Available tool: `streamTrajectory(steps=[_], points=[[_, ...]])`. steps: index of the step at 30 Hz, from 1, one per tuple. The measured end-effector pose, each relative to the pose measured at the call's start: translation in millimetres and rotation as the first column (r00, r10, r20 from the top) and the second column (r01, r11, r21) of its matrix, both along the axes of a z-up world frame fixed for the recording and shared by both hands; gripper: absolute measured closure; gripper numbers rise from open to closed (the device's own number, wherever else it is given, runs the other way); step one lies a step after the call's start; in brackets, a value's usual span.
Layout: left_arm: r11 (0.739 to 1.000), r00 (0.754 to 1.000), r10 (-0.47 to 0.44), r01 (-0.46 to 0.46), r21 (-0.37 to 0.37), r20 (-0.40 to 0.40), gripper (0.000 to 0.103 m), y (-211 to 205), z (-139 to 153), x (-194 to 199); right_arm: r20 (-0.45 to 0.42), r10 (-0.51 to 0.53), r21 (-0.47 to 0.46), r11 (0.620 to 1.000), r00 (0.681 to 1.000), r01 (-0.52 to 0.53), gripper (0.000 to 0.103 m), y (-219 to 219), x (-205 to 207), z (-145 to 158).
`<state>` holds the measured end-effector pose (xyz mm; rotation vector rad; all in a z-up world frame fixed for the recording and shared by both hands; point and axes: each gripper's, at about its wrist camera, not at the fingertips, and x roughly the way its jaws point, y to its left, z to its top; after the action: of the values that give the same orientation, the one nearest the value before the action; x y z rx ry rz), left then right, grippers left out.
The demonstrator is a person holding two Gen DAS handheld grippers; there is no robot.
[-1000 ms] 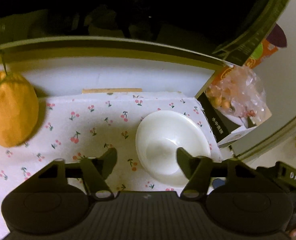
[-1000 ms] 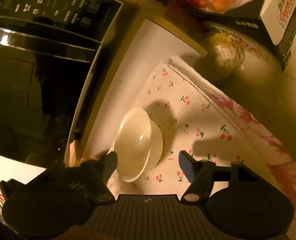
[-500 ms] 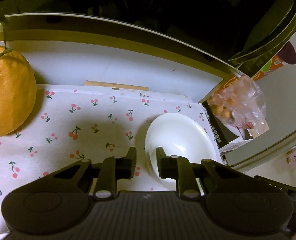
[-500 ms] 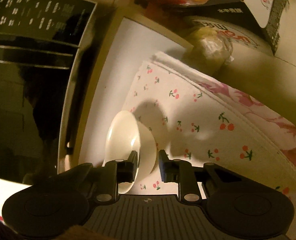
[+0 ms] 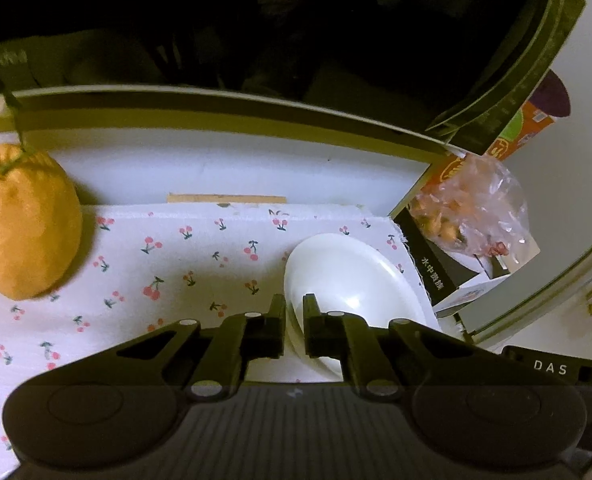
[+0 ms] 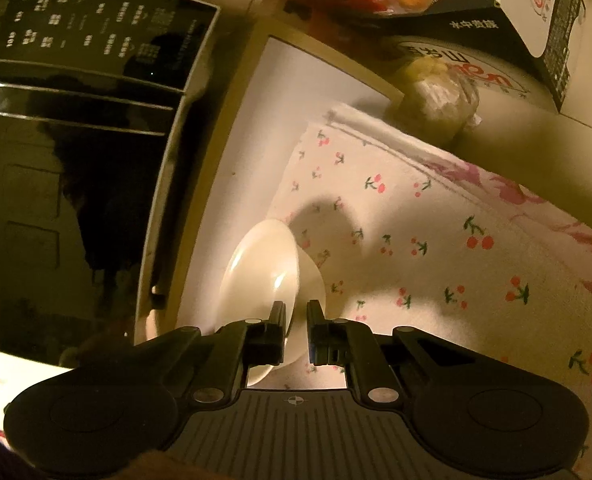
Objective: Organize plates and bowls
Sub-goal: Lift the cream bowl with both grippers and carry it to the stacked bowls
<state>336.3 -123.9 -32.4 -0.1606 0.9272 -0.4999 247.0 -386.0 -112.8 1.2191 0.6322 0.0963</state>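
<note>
- Bowl [image 5: 356,280]: one, glossy white, round with a flared rim; sits at the right edge of the cherry-print cloth [image 5: 175,264], near the microwave side.
- Left to right in the left view: one large dimpled orange citrus [image 5: 23,224] at the cloth's left edge, then the bowl, then one crinkled clear bag of fruit [image 5: 472,216] off the cloth.
- Left gripper [image 5: 293,328]: jaws have just been closing, now clamped on the bowl's near rim.
- Right gripper [image 6: 296,332]: jaws have just been closing, now clenched on the bowl [image 6: 267,272] rim.
- Right view only: black glossy microwave control panel [image 6: 79,28], one plastic-wrapped lump [image 6: 440,96] at the cloth's far corner, pink floral cloth [image 6: 536,204] underneath.
</note>
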Motion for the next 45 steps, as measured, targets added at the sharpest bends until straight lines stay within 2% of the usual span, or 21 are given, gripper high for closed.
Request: streamTrajectory(steps=[11, 17, 21, 28, 31, 38, 45], points=[[0.999, 0.999, 0.0, -0.002, 0.05, 0.039, 0.095, 16, 40, -31, 0.007, 0.049, -0.026, 0.998, 0.999, -0.049, 0.092, 21, -28, 35], [0.999, 0.997, 0.003, -0.007, 0.044, 0.082, 0.095, 29, 62, -65, 0.007, 0.067, -0.07, 0.995, 0.998, -0.067, 0.092, 31, -55, 66], [1.0, 0.996, 0.021, -0.021, 0.01, 0.082, 0.095, 37, 72, -84, 0.016, 0.075, -0.099, 0.992, 0.997, -0.073, 0.092, 35, -75, 84], [1.0, 0.994, 0.022, -0.02, -0.019, 0.104, 0.095, 46, 88, -121, 0.008, 0.09, -0.117, 0.989, 0.996, -0.088, 0.092, 46, -112, 97], [0.999, 0.994, 0.034, -0.031, -0.029, 0.107, 0.095, 52, 89, -140, 0.0, 0.101, -0.131, 0.986, 0.995, -0.1, 0.091, 52, -126, 100], [0.993, 0.997, 0.067, -0.062, -0.1, 0.048, 0.095, 74, 79, -169, -0.017, 0.133, -0.162, 0.978, 0.991, -0.134, 0.091, 60, -153, 100], [0.99, 0.997, 0.078, -0.076, -0.121, 0.016, 0.095, 85, 66, -191, -0.044, 0.163, -0.174, 0.97, 0.986, -0.168, 0.091, 68, -168, 89]])
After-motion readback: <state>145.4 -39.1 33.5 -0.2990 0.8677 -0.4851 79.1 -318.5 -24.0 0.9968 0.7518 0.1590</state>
